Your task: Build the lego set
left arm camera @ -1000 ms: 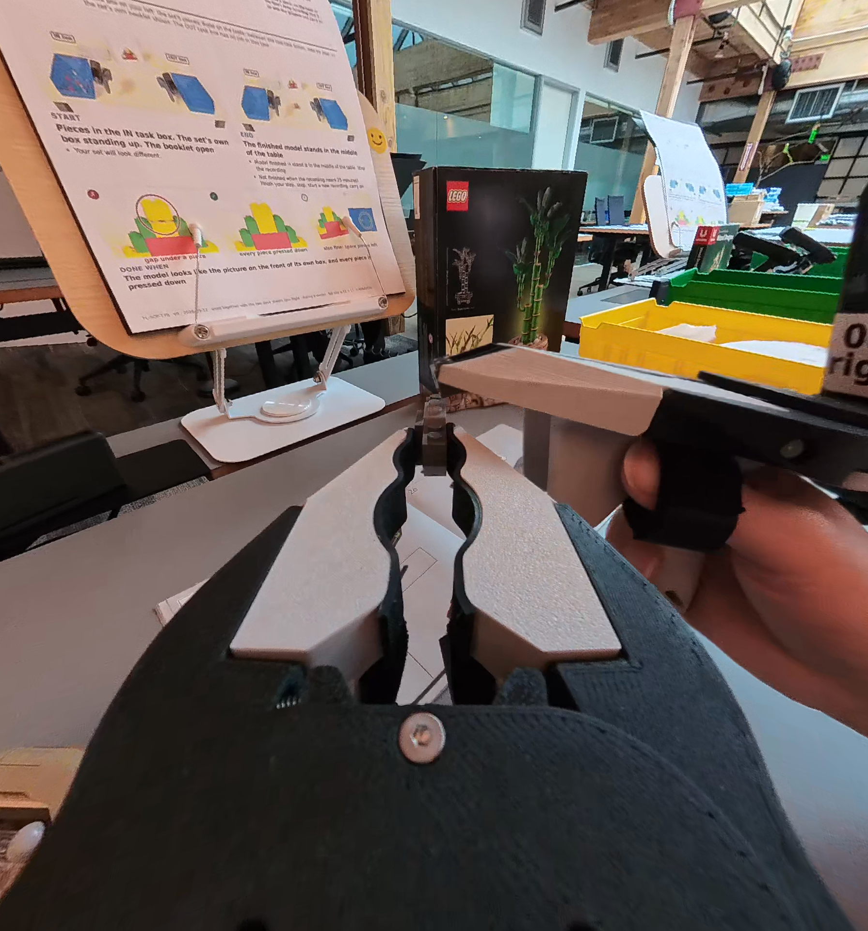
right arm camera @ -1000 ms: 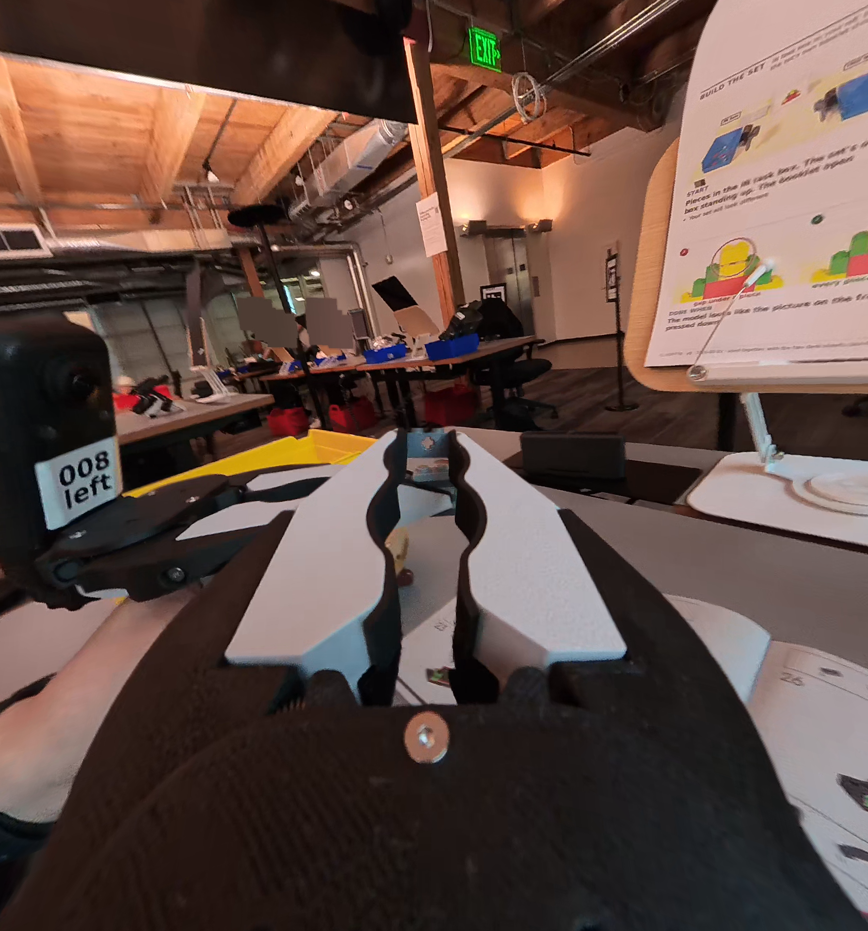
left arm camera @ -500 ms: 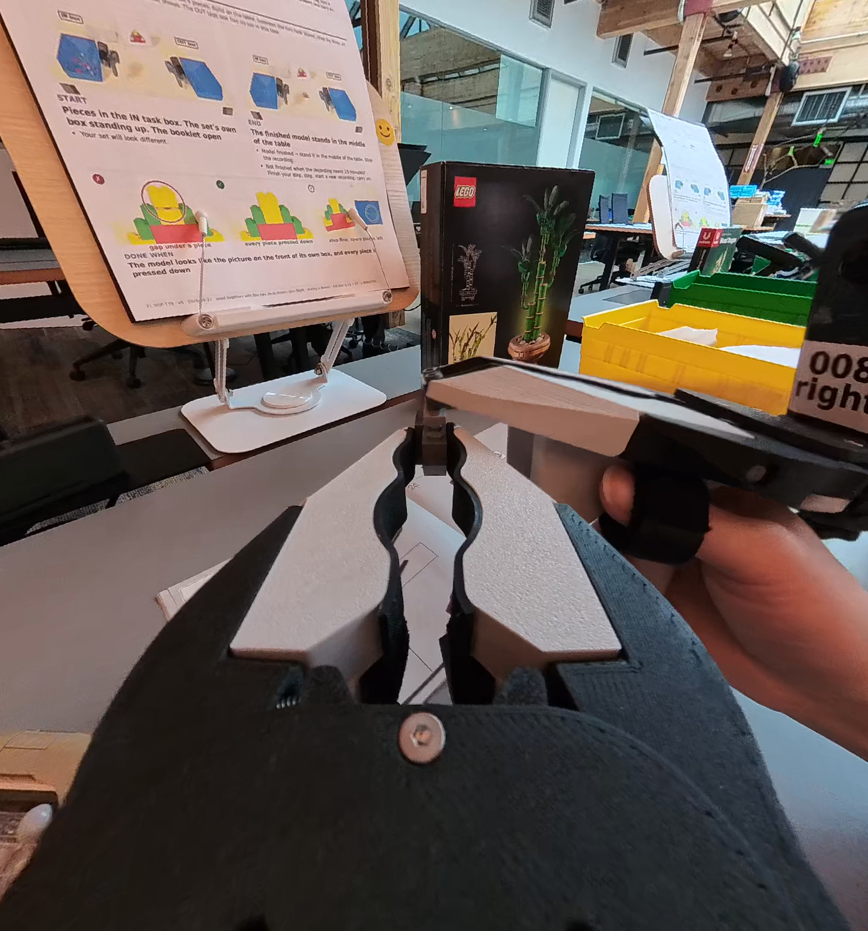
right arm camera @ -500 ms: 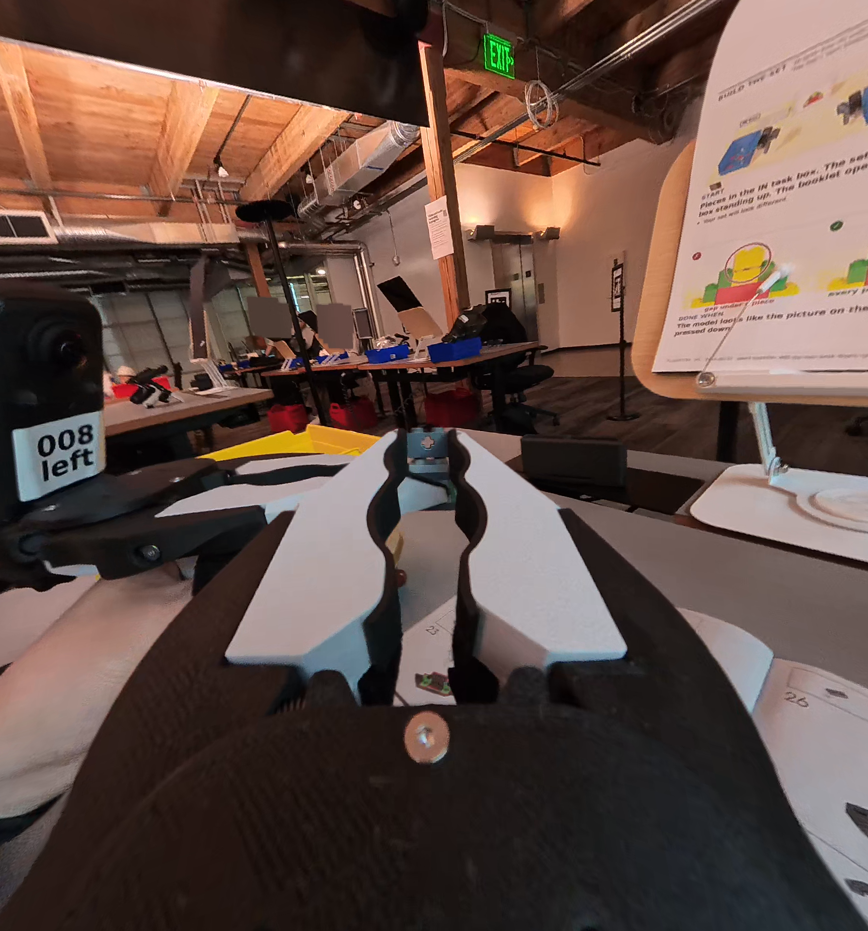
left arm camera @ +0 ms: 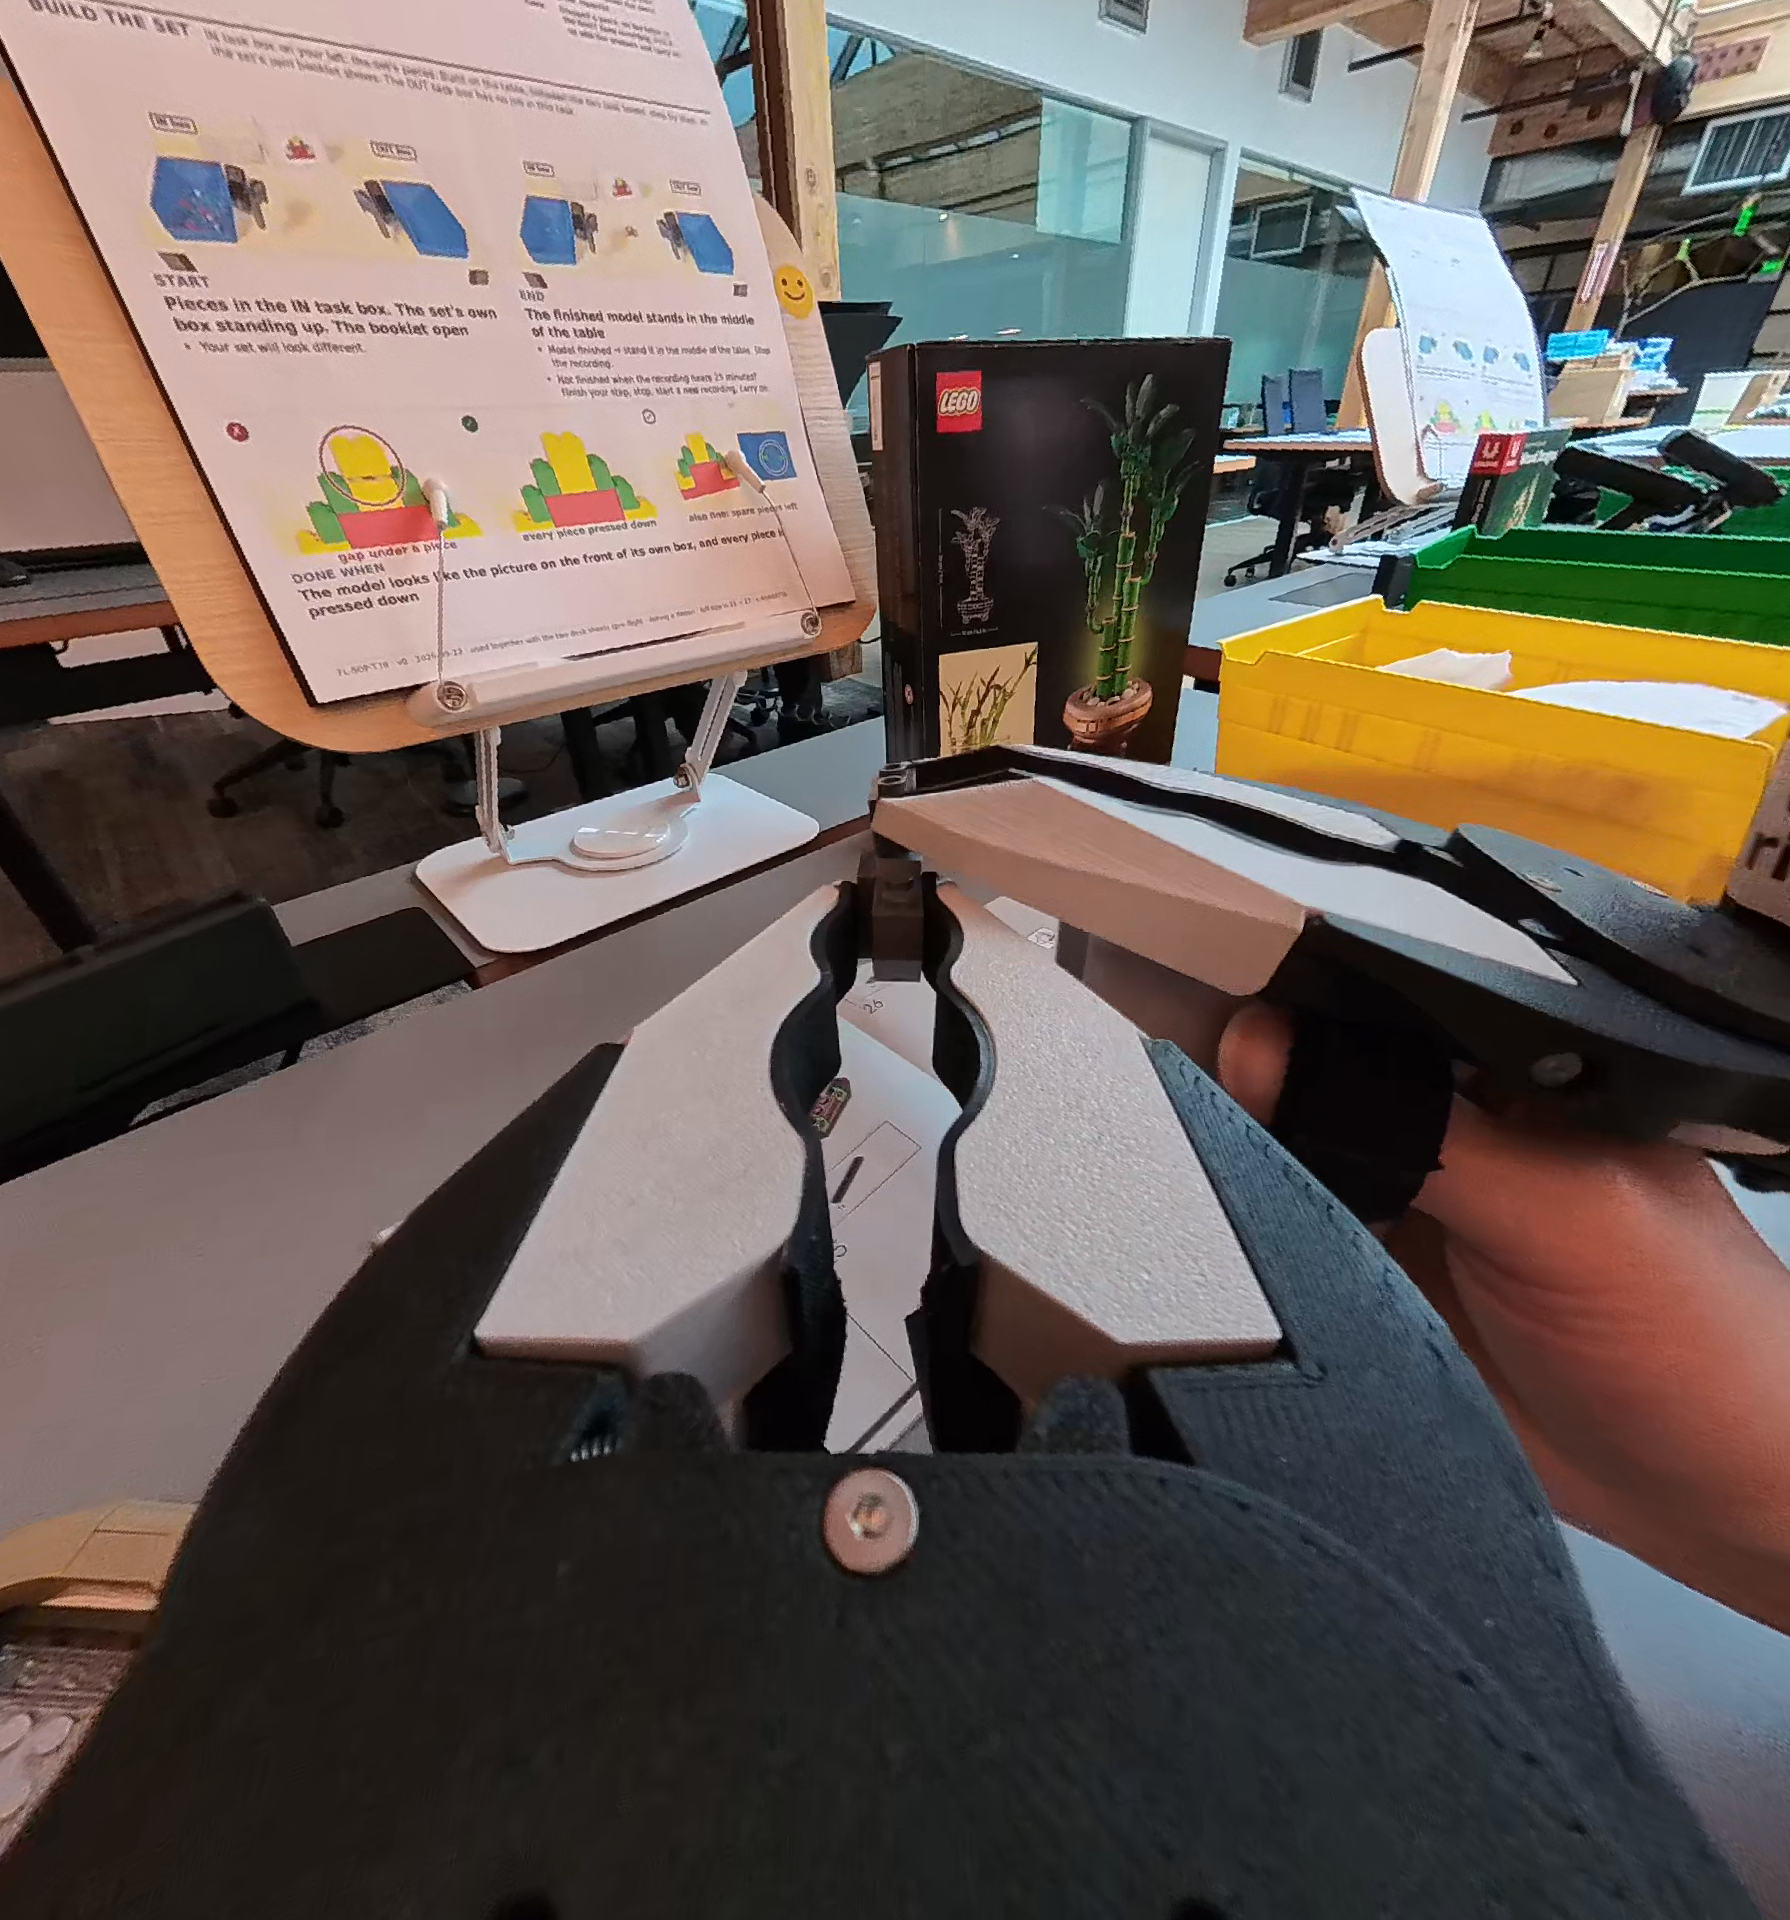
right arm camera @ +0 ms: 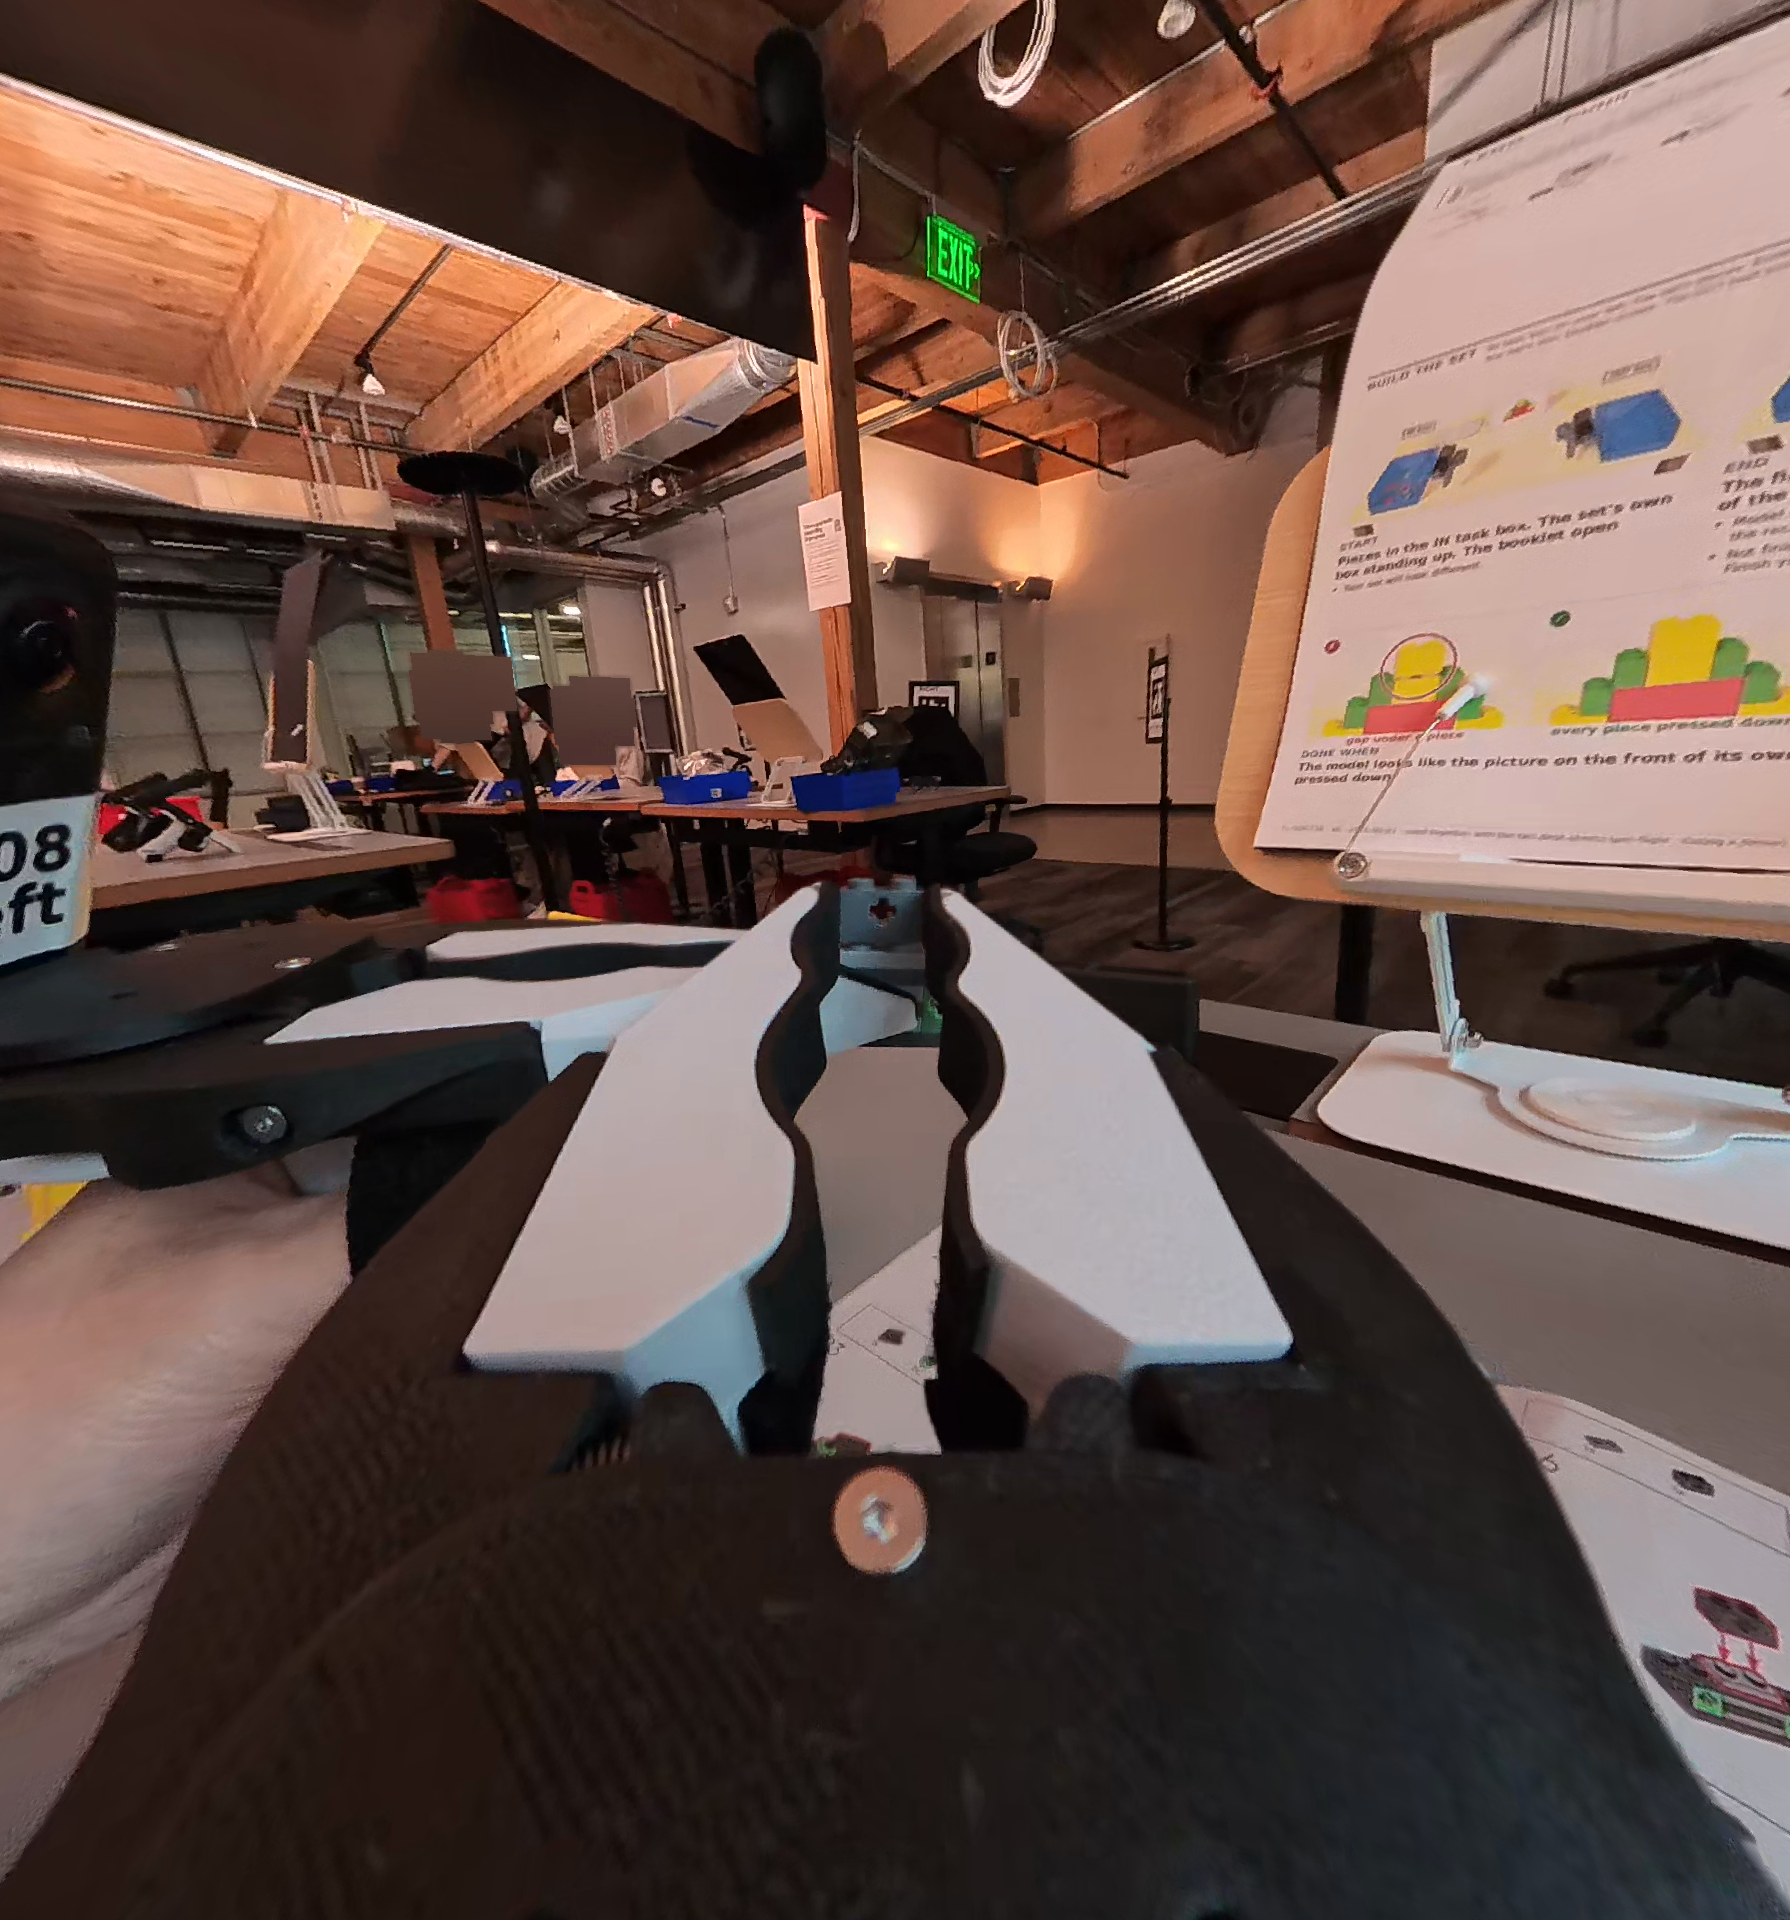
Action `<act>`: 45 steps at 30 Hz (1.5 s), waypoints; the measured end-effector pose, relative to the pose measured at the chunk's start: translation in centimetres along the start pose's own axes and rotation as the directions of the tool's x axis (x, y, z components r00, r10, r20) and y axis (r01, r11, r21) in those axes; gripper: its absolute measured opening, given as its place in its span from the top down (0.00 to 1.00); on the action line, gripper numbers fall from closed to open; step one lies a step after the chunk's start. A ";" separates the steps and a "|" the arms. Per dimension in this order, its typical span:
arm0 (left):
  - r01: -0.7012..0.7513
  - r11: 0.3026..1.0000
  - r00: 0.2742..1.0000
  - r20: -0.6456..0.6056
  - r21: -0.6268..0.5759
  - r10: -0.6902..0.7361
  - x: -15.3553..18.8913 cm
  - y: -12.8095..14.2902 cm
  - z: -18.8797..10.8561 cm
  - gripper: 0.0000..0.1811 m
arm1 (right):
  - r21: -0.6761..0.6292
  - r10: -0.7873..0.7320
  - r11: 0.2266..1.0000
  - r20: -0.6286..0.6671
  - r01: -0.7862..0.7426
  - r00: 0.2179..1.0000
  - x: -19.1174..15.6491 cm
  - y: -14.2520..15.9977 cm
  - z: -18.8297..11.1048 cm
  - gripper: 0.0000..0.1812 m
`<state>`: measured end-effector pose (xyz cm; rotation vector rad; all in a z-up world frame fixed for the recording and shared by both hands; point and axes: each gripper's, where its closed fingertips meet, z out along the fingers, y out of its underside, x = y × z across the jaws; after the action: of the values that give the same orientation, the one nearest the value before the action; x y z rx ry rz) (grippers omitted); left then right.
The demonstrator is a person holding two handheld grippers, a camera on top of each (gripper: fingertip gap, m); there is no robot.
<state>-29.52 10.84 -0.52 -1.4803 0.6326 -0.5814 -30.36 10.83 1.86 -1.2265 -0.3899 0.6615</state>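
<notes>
Left gripper [left arm camera: 893, 940]: jaws drawn close on a small dark piece [left arm camera: 892, 928] pinched at the very tips, held above the desk [left arm camera: 247, 1195].
Right gripper [right arm camera: 878, 920]: jaws drawn close on a small grey piece [right arm camera: 878, 914] with a cross-shaped hole facing the camera.
Meeting point: in the left wrist view the right gripper's tips come in from the right, directly over the dark piece and touching or nearly touching it; whether the two pieces are already seated together is hidden by the tips.
What has changed: over the last second both grips have stayed as they were, while the right gripper has drifted a little higher and squarer over the dark piece; the instruction stand has slid in both views, so both tools have been re-aimed, not parted.
Meaning for the task: probably still an alignment step, with the press-fit not yet shown as done.
Below the tips: open booklet [right arm camera: 1701, 1621] flat on the desk, a build step drawn on its page.
Near left: a tan, partly built model [left arm camera: 49, 1569] at the frame edge.
Further back: instruction stand [left arm camera: 600, 831], then the set's box [left arm camera: 1052, 551] standing upright, yellow bin [left arm camera: 1493, 717] to its right.
</notes>
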 end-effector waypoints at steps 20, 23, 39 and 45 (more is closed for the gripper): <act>-0.199 0.979 0.980 0.024 0.032 0.199 -0.6 -1.0 -0.6 0.95 | -0.049 0.040 0.998 0.125 -0.034 0.991 -0.5 -1.0 -0.5 0.92; -0.261 0.963 0.965 0.023 0.068 0.260 -0.1 -1.6 -0.8 0.95 | -0.092 -0.022 0.995 0.188 0.040 0.982 -0.5 -1.8 -1.1 0.92; -0.606 0.782 0.775 0.327 0.145 0.540 1.3 -5.2 -2.9 0.95 | 0.083 -0.137 0.990 0.453 0.112 0.881 -4.5 -5.9 -1.6 0.92; -0.671 0.731 0.703 0.421 0.123 0.573 1.0 -6.2 -3.8 0.95 | 0.179 -0.152 0.981 0.480 0.074 0.864 -5.2 -6.6 -1.9 0.92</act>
<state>-31.28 7.28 5.67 -0.9755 0.6895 0.1479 -31.50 4.78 7.92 -0.8667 -0.8158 0.8859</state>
